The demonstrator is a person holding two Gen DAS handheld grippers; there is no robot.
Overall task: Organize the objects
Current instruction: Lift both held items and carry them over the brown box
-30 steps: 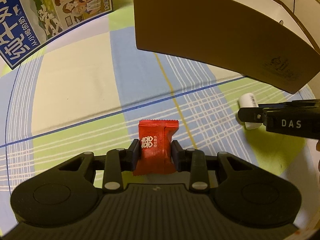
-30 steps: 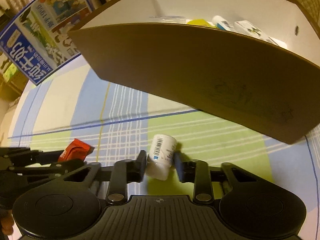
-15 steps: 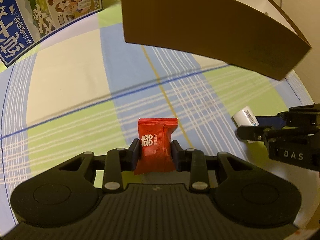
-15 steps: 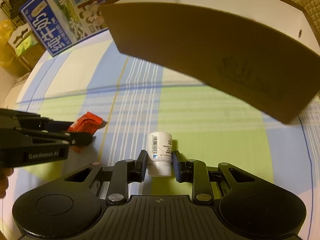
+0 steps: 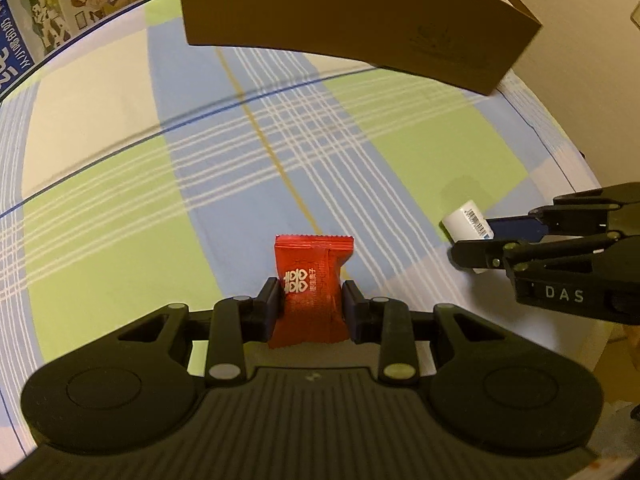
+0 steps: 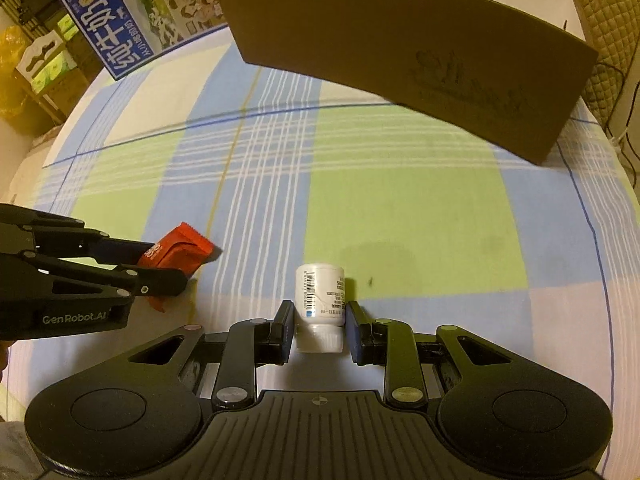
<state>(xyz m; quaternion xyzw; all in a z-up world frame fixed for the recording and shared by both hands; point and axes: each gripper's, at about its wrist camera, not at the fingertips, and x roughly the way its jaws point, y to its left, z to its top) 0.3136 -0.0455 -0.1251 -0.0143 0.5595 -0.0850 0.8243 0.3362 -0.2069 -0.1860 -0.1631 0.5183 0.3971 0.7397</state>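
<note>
A red candy packet (image 5: 310, 280) with white characters stands upright between the pads of my left gripper (image 5: 310, 308), which is shut on it. The right wrist view shows the same packet (image 6: 184, 248) in the left gripper (image 6: 168, 262) at the left, just above the plaid cloth. A small white bottle (image 6: 320, 296) with a barcode label sits cap-inward in my right gripper (image 6: 319, 328), shut on it and casting a shadow on the cloth. From the left wrist view the bottle (image 5: 460, 220) pokes out of the right gripper (image 5: 474, 236) at the far right.
A brown cardboard box (image 6: 400, 52) stands at the back of the table; its inside is hidden from here. A blue printed carton (image 6: 108, 28) leans at the back left. The plaid cloth (image 5: 120, 200) runs to the table's right edge (image 5: 568, 168).
Both grippers have drawn back from the cardboard box, each still holding its item. The box now looks farther away, and its inside no longer shows.
</note>
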